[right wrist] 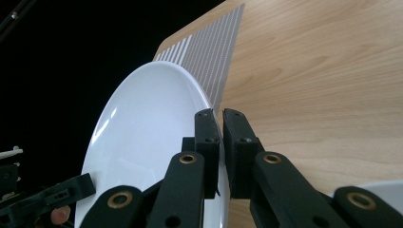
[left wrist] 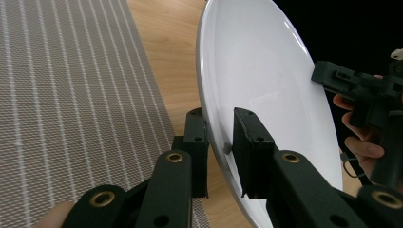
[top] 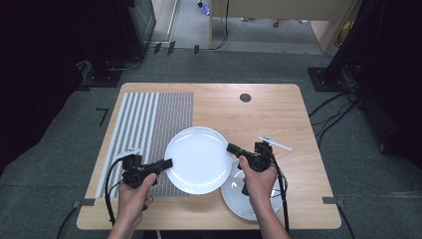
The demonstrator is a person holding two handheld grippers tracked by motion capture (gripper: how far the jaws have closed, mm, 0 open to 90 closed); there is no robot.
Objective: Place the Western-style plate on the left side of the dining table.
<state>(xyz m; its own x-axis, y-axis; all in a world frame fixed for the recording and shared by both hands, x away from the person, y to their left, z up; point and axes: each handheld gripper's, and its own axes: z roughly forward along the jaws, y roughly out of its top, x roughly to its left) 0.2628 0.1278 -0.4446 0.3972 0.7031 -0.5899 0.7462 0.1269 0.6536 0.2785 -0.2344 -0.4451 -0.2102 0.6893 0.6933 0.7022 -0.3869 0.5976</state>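
At frame centre | I clamp the white plate [top: 198, 159] by opposite rims, left gripper [top: 168, 163] and right gripper [top: 231, 148] | keep it level, clear of the second plate [top: 234, 199] lower right.

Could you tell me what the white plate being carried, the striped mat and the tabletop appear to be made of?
The white plate looks like glazed ceramic or porcelain: glossy, with bright reflections; melamine cannot be ruled out. The striped mat seems to be woven vinyl or fabric, matte, with a fine weave visible in the left gripper view. The tabletop looks like light wood or wood-grain laminate with a smooth satin finish.
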